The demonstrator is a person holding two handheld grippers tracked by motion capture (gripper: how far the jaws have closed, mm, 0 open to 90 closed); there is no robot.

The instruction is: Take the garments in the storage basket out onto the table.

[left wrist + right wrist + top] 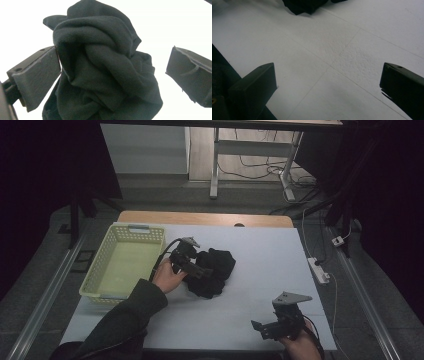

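The right claw [272,326] is resting at the table's [260,255] near edge, jaws spread wide over bare, pebbled white sheeting. The left claw [196,265] is gaping around a soft, crumpled black cloth [212,270], gripping nothing. The bundle is lying mid-table beside a perforated yellow basket [112,237], showing no clear long axis.

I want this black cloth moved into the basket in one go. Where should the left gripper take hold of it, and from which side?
Probably the raised, bunched fold at the top of the black cloth, coming from above on the basket side. There the layers pile thickest, so one pinch gathers most of it. The left gripper is open and already straddles that hump.
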